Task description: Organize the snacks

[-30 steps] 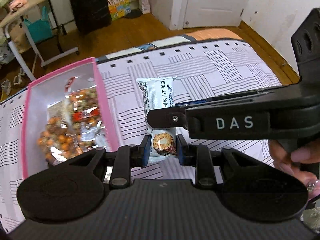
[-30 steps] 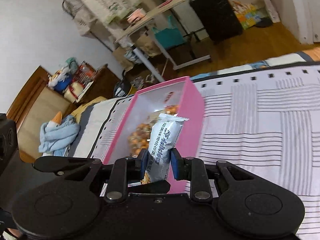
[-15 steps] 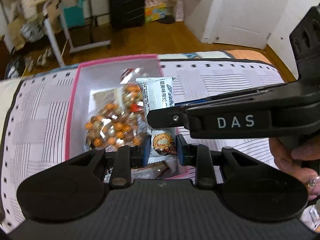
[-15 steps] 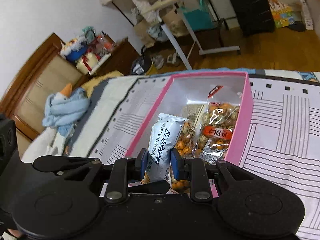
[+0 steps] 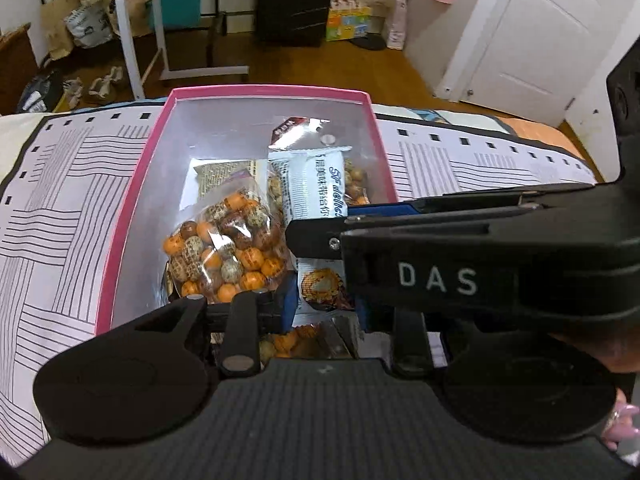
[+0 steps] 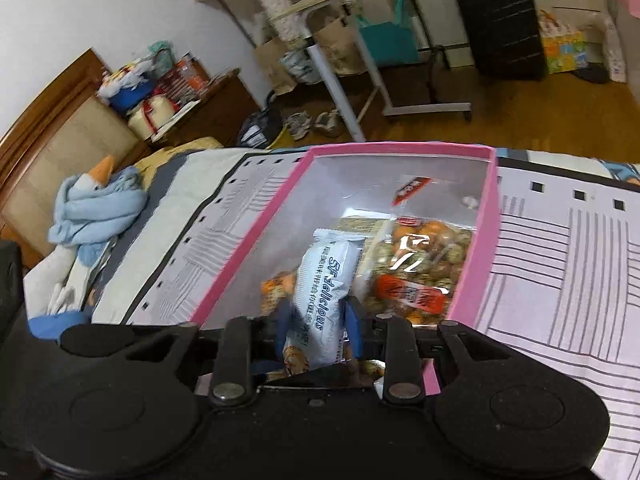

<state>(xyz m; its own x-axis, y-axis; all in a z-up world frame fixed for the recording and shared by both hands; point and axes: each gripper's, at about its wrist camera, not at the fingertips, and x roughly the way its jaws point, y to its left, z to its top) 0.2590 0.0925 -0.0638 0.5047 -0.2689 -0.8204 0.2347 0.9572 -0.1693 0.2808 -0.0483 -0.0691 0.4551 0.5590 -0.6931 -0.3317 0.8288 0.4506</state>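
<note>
On the left of both views we see the white bedsheet with thin black line patterns (image 5: 60,208) spread over the bed. On it sits the pink-rimmed shallow cardboard box with a pale grey inside (image 5: 132,200), open at the top.

Inside the box lies a clear plastic bag of orange and speckled brown coated nuts (image 5: 224,240), and just right of it, partly under the packets, a second clear bag of the same nuts with a red label (image 6: 416,276).

Our left claw (image 5: 324,304) hangs over the box, its blue pads pressed together on the lower end of a white plastic-wrapped snack packet with blue lettering and a biscuit picture (image 5: 316,192). The packet stands over the nut bags, its far end pointing toward the back wall of the box.

Crossing in from the right of that view is our right claw (image 6: 316,324). Its jaws are opening around a second white snack packet with blue lettering (image 6: 324,280), which sits between the pads above the nuts. The packet is blurred, so whether the pads touch it we cannot say for certain; they look to have come off it.
</note>
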